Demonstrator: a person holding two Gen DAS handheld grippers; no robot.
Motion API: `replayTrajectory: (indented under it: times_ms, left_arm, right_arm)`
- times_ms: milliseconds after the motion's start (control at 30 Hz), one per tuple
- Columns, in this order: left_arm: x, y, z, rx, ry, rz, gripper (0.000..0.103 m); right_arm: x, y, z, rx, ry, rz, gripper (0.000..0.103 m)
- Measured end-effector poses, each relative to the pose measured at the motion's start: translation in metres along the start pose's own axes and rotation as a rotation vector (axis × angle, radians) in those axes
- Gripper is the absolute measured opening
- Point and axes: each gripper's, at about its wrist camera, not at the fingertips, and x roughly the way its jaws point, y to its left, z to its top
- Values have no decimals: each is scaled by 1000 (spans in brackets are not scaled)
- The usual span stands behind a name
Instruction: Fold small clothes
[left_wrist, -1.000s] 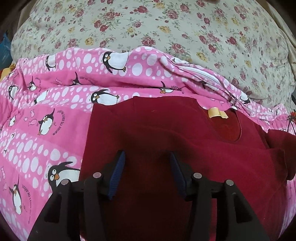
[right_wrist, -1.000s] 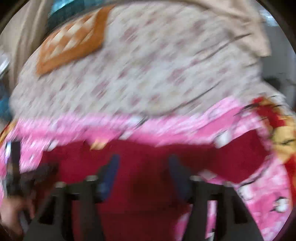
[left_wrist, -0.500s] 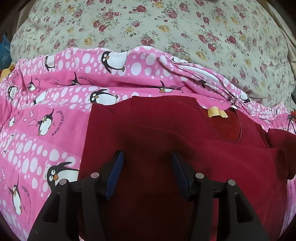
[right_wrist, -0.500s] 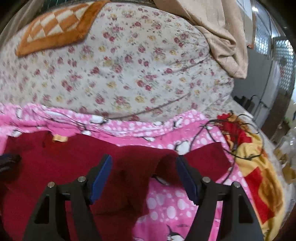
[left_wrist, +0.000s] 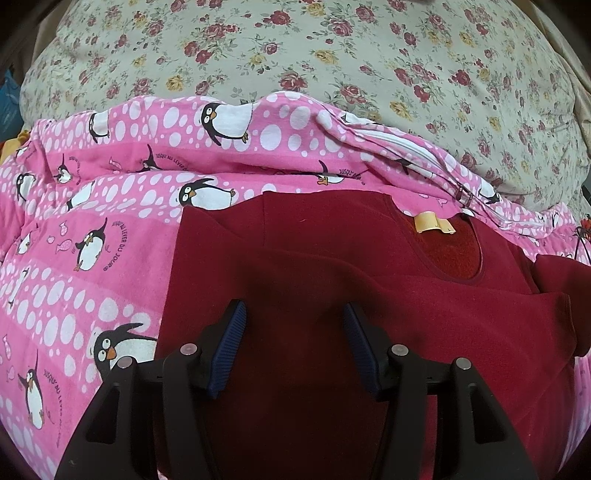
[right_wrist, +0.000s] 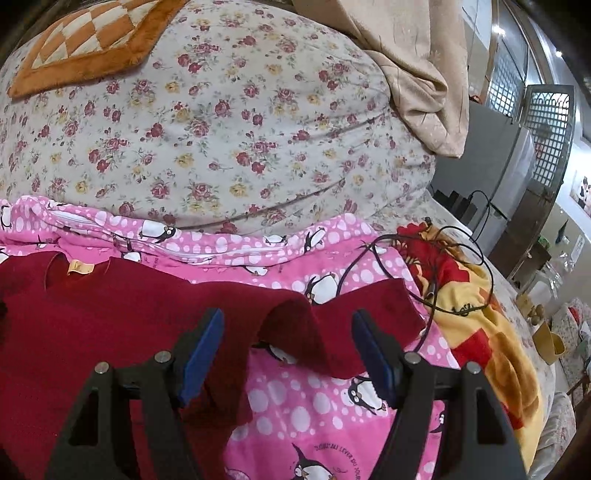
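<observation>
A dark red sweater (left_wrist: 332, 280) lies front up on a pink penguin-print blanket (left_wrist: 92, 229), its neckline with a yellow label (left_wrist: 430, 223) toward the far side. Its left side is folded in. My left gripper (left_wrist: 293, 314) is open and empty just above the sweater's body. In the right wrist view the sweater (right_wrist: 110, 306) spreads to the left and its right sleeve (right_wrist: 354, 314) lies rumpled out on the blanket. My right gripper (right_wrist: 286, 321) is open and empty, its jaws either side of the sleeve's raised fold.
A floral pillow (right_wrist: 221, 129) lies behind the blanket, with an orange checked cushion (right_wrist: 85, 40) on it. A black cable (right_wrist: 436, 266) loops over a red and yellow blanket (right_wrist: 480, 325) at the right. A beige cloth (right_wrist: 417, 66) hangs at upper right.
My right gripper has swung right, from over the sweater's body to over its right sleeve. My left gripper has barely moved.
</observation>
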Motion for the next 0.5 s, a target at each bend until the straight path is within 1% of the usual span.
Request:
replayTrajectory:
  times_ms: [167, 233, 267, 300, 333, 367, 400, 433, 500]
  left_arm:
    - [-1, 0, 0, -2, -2, -2, 46]
    - [-4, 0, 1, -10, -10, -7, 46]
    - [-9, 1, 1, -18, -21, -3, 46]
    - [-15, 0, 1, -28, -36, 4, 46]
    - [-22, -1, 1, -38, -51, -5, 46]
    - [-32, -2, 0, -49, -72, -25, 46]
    - [-41, -4, 0, -54, -96, -42, 46]
    - [-50, -8, -2, -53, -117, -60, 46]
    - [-64, -20, -6, -28, -141, -113, 46]
  right_arm:
    - [-1, 0, 0, 4, -2, 3, 75]
    - [0, -1, 0, 5, 2, 20, 75]
    - [0, -2, -1, 6, 0, 48, 75]
    - [1, -4, -1, 8, -7, 93, 75]
    - [4, -8, -1, 8, -15, 151, 75]
    - [9, -17, 0, 17, -26, 196, 75]
    - [15, -31, 0, 32, -46, 216, 74]
    - [20, -44, 0, 47, -64, 212, 74]
    - [34, -79, -2, 86, -85, 167, 73]
